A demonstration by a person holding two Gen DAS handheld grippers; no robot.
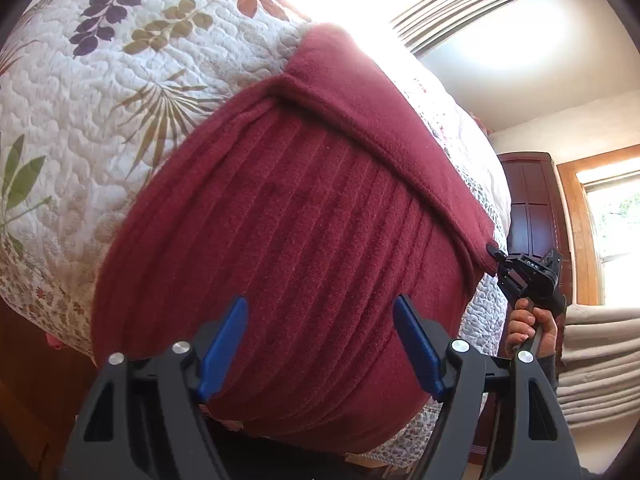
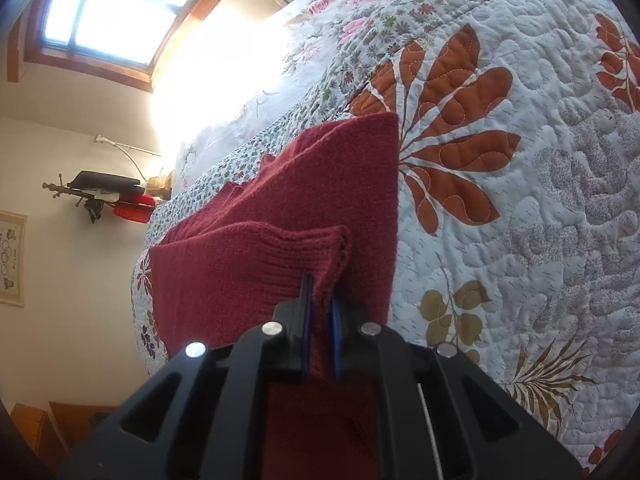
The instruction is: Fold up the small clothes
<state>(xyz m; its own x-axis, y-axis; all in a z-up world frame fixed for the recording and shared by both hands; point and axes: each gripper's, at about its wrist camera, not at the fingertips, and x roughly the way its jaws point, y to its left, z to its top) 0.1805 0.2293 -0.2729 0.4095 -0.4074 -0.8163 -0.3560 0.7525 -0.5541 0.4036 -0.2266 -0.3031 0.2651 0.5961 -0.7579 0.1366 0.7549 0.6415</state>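
a dark red ribbed knit sweater (image 1: 288,216) lies spread on a white quilted bedspread printed with leaves and flowers (image 1: 80,92), with 1 sleeve folded diagonally across its body. no container shows in either view.

the left gripper (image 1: 320,344) hovers over the sweater's lower part, its 2 blue fingers (image 1: 224,344) spread wide apart with nothing between them.

the right gripper (image 2: 320,312) is clenched on the ribbed cuff of the sweater's sleeve (image 2: 280,252), the knit pinched between its blue pads and lifted slightly off the cloth beneath. in the left wrist view this gripper sits at the sweater's right edge, with a hand (image 1: 528,328) wrapped round its handle.

the sweater's bottom hem is cut off behind the left gripper's black frame. a bright window (image 2: 116,4) washes out the far part of the bed. items on a wall shelf (image 2: 104,196) are too small to make out.
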